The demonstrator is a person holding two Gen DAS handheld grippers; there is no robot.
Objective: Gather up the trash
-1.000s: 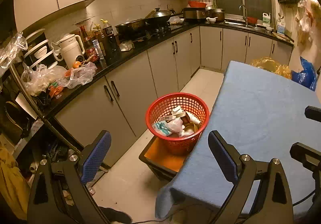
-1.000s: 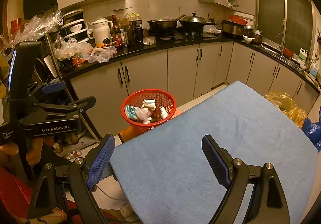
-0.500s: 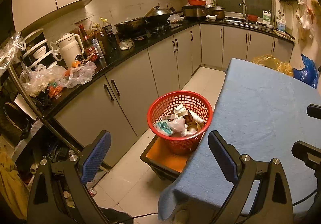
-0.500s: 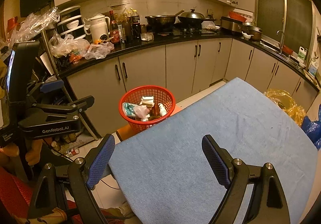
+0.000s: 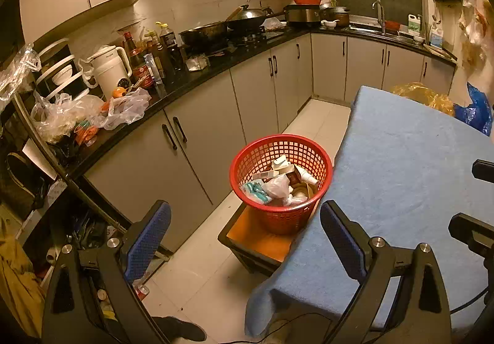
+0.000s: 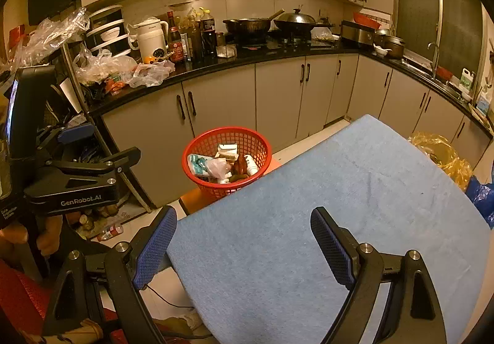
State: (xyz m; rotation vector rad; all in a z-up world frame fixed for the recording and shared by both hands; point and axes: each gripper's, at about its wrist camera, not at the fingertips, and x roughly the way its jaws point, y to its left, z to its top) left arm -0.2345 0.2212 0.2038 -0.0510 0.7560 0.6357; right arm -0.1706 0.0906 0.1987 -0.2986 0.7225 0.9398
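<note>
A red mesh basket (image 5: 308,149) holding wrappers, cartons and a small bottle stands on a low orange-topped stool (image 5: 256,243) beside the table's near-left corner; it also shows in the right wrist view (image 6: 227,135). My left gripper (image 5: 245,234) is open and empty, held above the floor short of the basket. My right gripper (image 6: 244,246) is open and empty over the bare blue tablecloth (image 6: 339,189). The left gripper's body (image 6: 71,183) shows at the left of the right wrist view.
A black counter (image 5: 191,78) with a kettle, bottles, pans and plastic bags runs along grey cabinets (image 5: 262,91). A yellow bag (image 5: 423,95) and a blue bag (image 5: 475,111) lie beyond the table's far end. Cluttered shelves (image 5: 74,236) stand at the left.
Both grippers have drifted slightly back and up, so the basket and table sit a little lower and nearer in view. Both stay open and empty.
</note>
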